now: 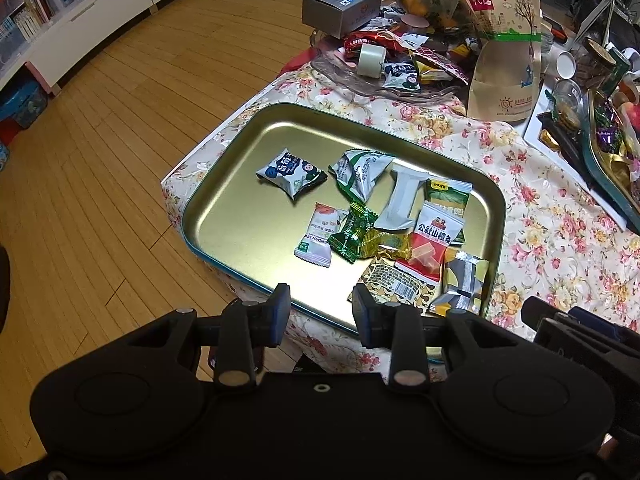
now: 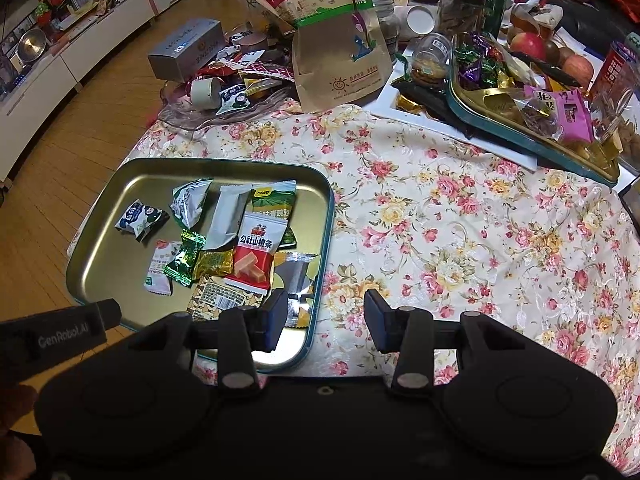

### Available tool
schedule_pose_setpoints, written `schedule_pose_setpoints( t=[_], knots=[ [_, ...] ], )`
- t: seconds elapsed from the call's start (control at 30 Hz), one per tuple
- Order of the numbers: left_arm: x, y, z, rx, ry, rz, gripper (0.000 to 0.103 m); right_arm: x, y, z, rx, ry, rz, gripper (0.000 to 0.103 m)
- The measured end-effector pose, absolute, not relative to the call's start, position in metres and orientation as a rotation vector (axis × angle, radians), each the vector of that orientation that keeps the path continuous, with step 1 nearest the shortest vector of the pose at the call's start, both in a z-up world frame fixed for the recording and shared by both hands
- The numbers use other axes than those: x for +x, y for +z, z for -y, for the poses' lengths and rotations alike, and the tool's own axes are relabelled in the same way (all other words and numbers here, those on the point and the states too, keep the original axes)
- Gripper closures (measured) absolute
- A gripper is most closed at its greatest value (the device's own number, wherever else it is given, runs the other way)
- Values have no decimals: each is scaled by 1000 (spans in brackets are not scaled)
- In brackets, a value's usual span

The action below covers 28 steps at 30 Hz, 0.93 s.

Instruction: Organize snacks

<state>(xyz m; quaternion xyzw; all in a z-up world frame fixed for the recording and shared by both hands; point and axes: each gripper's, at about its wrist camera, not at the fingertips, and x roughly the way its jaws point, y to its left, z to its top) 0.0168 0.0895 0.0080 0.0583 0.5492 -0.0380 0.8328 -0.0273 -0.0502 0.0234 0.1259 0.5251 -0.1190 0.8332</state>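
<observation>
Left tool (image 1: pixel 321 312) and right tool (image 2: pixel 326 318) — both parted, empty, gold tray (image 1: pixel 224 184) of crinkly wrapped snacks (image 1: pixel 384 220) — mostly bunched rightward.

You see a gold tray (image 1: pixel 240 216) with a teal rim on a cream tablecloth (image 2: pixel 460 220) patterned with pink and yellow roses; its snacks include a red-and-white packet (image 1: pixel 430 240) and a shiny green candy (image 1: pixel 354 232).

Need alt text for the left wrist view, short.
An open left gripper hovers, empty, over the near edge of a gold tin tray holding about ten wrapped snacks, including a red-and-white packet and a blue-and-white one. The tray sits on a floral cloth; behind it are a heaped clear dish and a tall paper bag.
</observation>
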Motion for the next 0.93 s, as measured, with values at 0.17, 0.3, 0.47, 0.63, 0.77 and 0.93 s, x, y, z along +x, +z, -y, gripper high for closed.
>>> schedule_pose_setpoints(
  t=[0.17, 0.3, 0.47, 0.63, 0.77, 0.93],
  knots=[
    [17, 6, -89, 125, -80, -1175, 60, -27, 23, 49, 263, -250, -1115, 58],
    [18, 6, -91, 121, -81, -1178, 60, -27, 22, 48, 262, -249, -1119, 58],
    [17, 6, -90, 127, -85, -1179, 60, -26, 21, 48, 262, -248, -1124, 58],
    [17, 5, -88, 131, -95, -1183, 60, -25, 20, 47, 264, -244, -1129, 58],
    [17, 5, -88, 133, -95, -1183, 60, -24, 20, 47, 262, -243, -1129, 58],
    [17, 6, -87, 136, -93, -1179, 60, -23, 19, 47, 266, -241, -1131, 58]
  ],
)
